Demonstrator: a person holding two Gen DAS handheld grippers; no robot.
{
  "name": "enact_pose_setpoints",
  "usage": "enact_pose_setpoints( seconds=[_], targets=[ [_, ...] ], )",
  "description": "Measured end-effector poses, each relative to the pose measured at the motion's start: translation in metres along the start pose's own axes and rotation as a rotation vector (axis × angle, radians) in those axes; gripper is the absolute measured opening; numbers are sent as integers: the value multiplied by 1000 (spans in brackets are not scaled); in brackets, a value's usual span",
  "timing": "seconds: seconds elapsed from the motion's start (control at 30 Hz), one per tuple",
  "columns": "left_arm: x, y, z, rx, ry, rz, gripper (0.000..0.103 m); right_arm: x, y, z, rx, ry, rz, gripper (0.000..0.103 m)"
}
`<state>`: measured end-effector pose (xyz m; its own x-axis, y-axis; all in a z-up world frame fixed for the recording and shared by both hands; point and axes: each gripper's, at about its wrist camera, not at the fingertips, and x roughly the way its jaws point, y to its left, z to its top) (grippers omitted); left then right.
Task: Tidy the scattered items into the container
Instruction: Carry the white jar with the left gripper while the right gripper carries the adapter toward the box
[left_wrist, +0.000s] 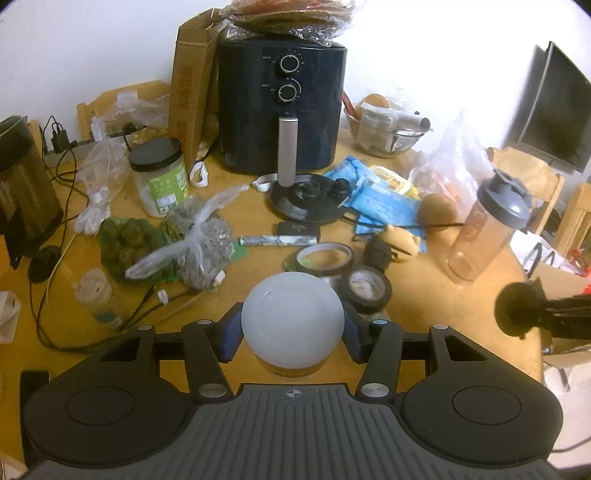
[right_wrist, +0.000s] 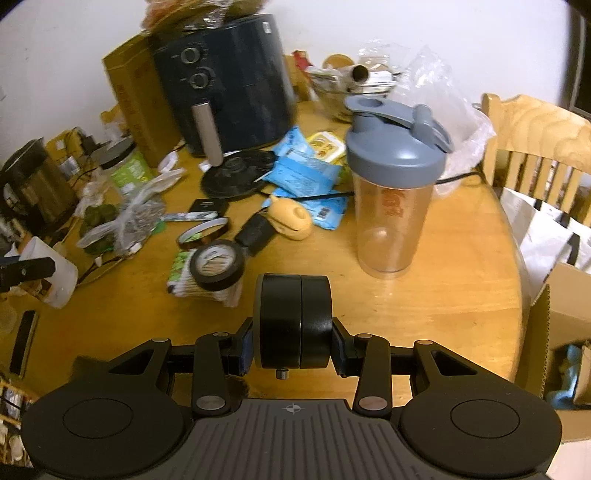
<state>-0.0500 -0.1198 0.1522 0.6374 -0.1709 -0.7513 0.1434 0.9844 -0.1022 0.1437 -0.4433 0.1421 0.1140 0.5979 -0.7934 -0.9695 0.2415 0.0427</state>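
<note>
Over the cluttered round wooden surface (right_wrist: 424, 314), your left gripper (left_wrist: 291, 334) clamps a frosted white-lidded round jar (left_wrist: 291, 321) while your right gripper (right_wrist: 293, 345) pinches a black double-disc object (right_wrist: 295, 321), both seemingly lifted clear for the open cardboard box (right_wrist: 557, 332) beside the table's right edge.

- The left gripper (left_wrist: 292, 330) was matte black, with blue pads on the inner faces of its fingers (left_wrist: 231, 332).
- Its angled link arms carried round silver pivot screws, near and far.
- Its ribbed grey housing bore a small crosshair mark at the centre, flanked left and right by two black domed discs.
- The right gripper (right_wrist: 293, 349) had the same build: black links, silver screws, blue pads, ribbed grey housing with a crosshair and twin black discs.
</note>
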Motion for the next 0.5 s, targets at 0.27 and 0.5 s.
enact_pose_setpoints(
  seconds=[0.27, 0.5],
  targets=[
    [-11, -6, -28, -33, 35, 10, 53, -2, 20, -14, -46, 7, 71, 43],
    [-8, -13, -46, -30, 77, 9, 53, 3, 46, -30, -94, 34, 120, 43]
  ],
)
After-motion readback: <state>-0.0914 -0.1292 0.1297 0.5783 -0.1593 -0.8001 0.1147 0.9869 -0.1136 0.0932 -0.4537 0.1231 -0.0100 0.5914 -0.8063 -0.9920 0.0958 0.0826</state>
